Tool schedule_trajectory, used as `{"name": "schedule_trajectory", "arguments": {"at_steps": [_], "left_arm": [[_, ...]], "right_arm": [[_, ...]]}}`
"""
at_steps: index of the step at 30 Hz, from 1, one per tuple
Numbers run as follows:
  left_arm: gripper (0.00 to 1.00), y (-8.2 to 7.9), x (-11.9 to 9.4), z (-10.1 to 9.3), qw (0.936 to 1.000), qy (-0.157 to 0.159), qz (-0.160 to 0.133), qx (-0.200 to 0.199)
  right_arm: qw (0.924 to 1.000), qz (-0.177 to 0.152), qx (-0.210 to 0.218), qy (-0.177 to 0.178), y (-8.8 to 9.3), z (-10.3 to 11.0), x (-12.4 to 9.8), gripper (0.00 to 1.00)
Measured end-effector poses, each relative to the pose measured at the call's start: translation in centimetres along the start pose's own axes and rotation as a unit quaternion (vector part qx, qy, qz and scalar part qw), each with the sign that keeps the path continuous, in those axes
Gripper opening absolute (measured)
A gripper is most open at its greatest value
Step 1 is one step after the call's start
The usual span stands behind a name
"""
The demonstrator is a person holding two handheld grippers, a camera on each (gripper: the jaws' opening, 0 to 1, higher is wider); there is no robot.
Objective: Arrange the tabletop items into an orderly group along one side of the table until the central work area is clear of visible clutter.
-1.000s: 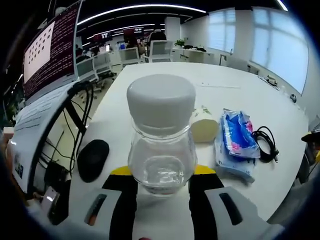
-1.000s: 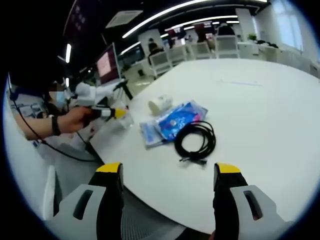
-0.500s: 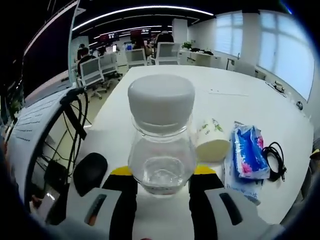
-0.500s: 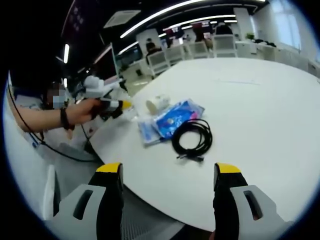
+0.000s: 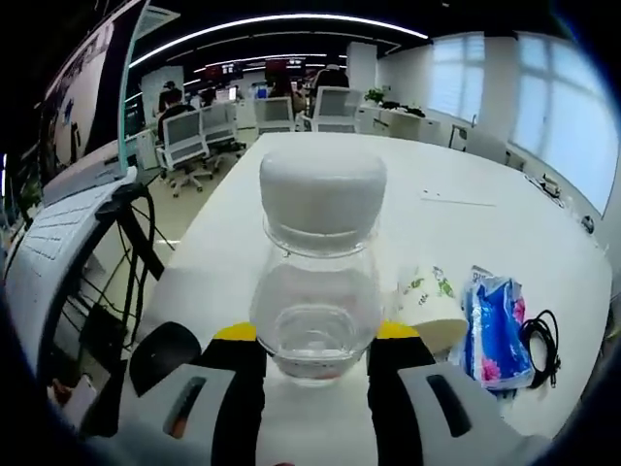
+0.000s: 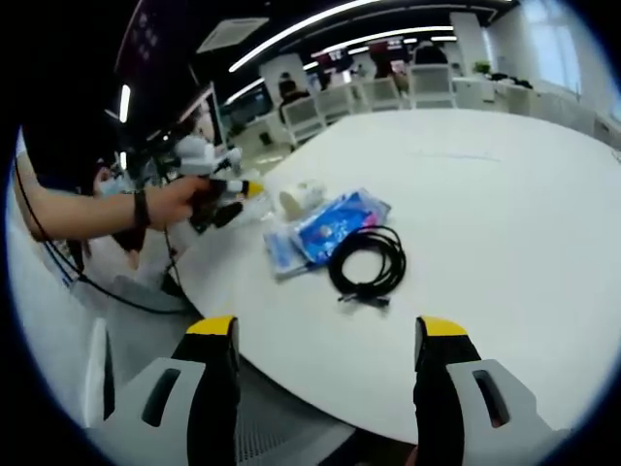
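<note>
White table (image 6: 505, 194); left tool (image 5: 315, 354) grips unlabelled jar (image 5: 316, 272).

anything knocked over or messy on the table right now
Yes: the paper cup lies on its side beside the blue wipes pack, and the black cable sits in a loose coil near the table edge. The jar held by the left gripper is upright, nothing spilled.

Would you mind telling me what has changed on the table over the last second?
The left gripper, shut on the clear jar throughout, has risen and carried the jar up and away from the table, as the right gripper view shows. The right gripper stays open at the table edge. The paper cup, blue tissue pack and black cable lie where they were.
</note>
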State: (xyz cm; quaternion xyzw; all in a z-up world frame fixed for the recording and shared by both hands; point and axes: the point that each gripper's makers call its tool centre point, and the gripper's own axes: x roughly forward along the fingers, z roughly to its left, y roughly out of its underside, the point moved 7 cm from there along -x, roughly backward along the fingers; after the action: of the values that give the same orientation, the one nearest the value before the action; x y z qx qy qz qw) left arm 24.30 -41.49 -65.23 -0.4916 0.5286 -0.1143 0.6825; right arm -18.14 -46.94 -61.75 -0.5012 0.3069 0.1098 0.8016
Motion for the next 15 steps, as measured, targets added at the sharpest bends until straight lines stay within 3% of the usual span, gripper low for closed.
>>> {"name": "schedule_trajectory", "arguments": {"at_steps": [15], "left_arm": [[0.4, -1.1, 1.8, -0.1, 0.9997, -0.001, -0.004, -0.026]], "right_arm": [[1.0, 0.007, -0.003, -0.004, -0.3, 0.4, 0.7, 0.73]]}}
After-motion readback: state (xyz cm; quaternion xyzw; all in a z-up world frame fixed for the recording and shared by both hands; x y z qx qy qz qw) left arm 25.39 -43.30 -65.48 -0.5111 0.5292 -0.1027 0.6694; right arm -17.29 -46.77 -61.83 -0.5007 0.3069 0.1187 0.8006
